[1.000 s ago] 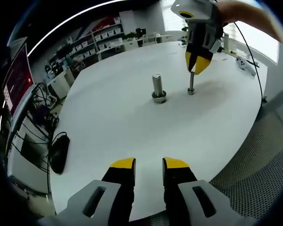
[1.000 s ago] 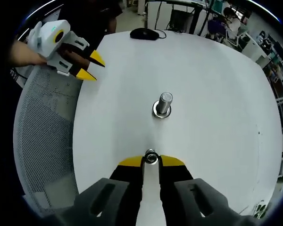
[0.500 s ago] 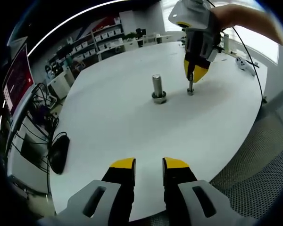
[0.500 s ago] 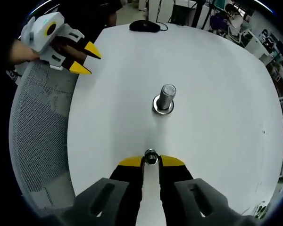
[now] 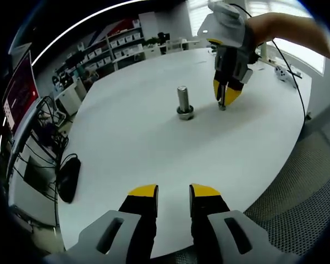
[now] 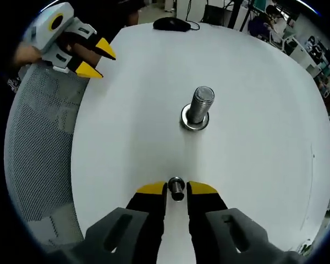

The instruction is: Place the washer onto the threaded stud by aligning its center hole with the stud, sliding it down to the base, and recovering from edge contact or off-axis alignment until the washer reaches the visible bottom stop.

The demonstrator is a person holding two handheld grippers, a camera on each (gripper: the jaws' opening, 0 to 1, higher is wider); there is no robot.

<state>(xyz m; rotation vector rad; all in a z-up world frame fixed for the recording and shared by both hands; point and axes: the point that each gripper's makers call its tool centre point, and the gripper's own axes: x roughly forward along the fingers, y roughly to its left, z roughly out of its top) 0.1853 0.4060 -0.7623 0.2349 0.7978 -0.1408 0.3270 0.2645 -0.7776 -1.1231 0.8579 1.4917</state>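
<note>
Right gripper view, right gripper [image 6: 176, 188] clamped on a small upright bolt [image 6: 176, 188] standing on the white table [image 6: 264, 137], threaded stud [image 6: 199, 107] upright just ahead with washer [image 6: 194, 122] around its base, left gripper [image 6: 95, 59] parted, holding nothing, at the table's edge.

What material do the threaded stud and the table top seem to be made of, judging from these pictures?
The threaded stud looks like bare metal: grey, shiny, with fine ridges along its shaft and a bright flat ring at its base; probably steel, though the exact metal is not visible. The table has a smooth, matte white top with soft reflections, likely laminate or painted board; the look leaves that open.
</note>
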